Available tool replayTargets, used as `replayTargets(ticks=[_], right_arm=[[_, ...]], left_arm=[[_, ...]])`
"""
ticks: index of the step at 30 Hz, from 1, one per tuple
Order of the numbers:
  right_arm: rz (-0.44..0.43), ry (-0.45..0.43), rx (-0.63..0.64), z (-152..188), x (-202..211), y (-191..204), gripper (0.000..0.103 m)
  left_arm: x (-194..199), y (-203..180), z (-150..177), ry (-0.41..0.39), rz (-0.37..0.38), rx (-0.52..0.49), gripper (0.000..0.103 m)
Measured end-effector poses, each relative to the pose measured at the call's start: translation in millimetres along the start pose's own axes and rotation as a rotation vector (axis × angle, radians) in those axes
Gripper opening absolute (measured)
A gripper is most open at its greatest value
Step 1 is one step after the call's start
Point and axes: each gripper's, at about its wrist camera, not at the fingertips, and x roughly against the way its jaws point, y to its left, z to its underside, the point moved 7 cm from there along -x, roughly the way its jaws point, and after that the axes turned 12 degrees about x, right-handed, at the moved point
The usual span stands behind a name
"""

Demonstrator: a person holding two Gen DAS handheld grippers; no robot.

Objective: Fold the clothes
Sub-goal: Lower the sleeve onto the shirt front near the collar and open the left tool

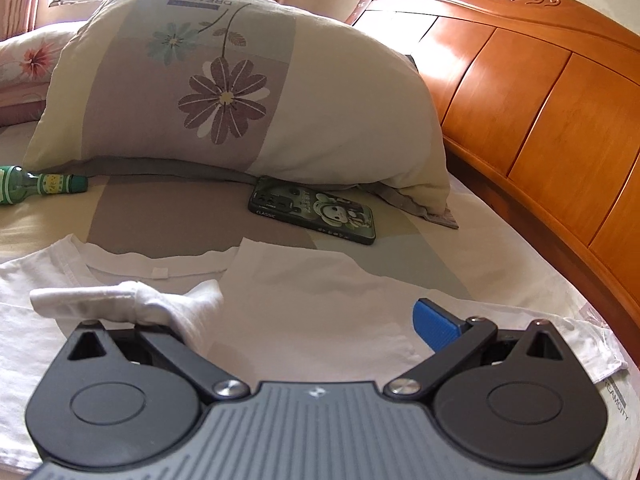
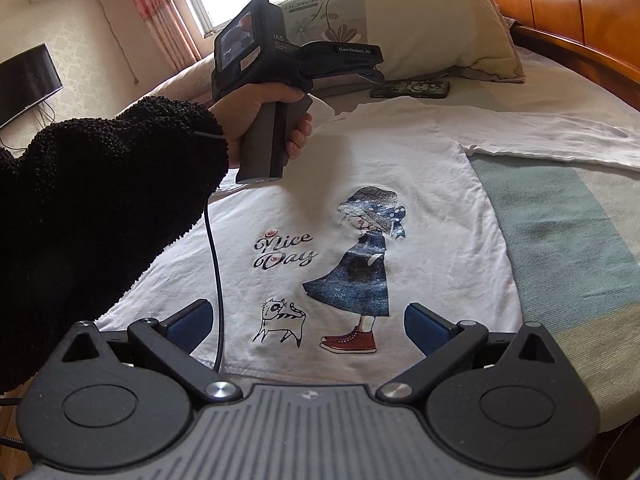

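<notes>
A white T-shirt (image 2: 360,168) lies face up on the bed, printed with "Nice Day", a girl and a cat. Its right sleeve (image 2: 540,136) is spread toward the headboard. My right gripper (image 2: 308,324) hovers open over the hem, blue pads wide apart and holding nothing. A hand in a black fuzzy sleeve (image 2: 100,200) holds my left gripper (image 2: 370,74) above the collar area. In the left wrist view the left gripper (image 1: 280,316) is open near the neckline (image 1: 160,268). A bunched fold of white cloth (image 1: 120,300) drapes over and hides its left finger, while its blue right pad (image 1: 436,324) is bare.
A phone in a green case (image 1: 312,212) lies just beyond the collar, in front of a large floral pillow (image 1: 224,92). A green bottle (image 1: 40,186) lies at the left. The wooden headboard (image 1: 540,100) runs along the right. A black cable (image 2: 216,272) hangs across the shirt.
</notes>
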Motion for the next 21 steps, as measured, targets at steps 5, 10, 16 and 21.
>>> replayTargets(ticks=[5,10,16,21], right_arm=[[-0.003,0.013,0.012,2,-5,4,0.103],[0.003,0.028,-0.013,7,-6,0,0.103],[0.041,0.004,-0.049,9,-4,-12,0.103],[0.023,-0.003,-0.094,14,-7,-19,0.103]], left_arm=[[4,-9,2,-0.013,0.008,-0.043,0.102],[-4,-6,15,0.050,0.013,-0.086,0.102],[6,9,34,0.109,0.099,-0.045,0.102],[21,26,40,0.111,0.159,0.042,0.102]])
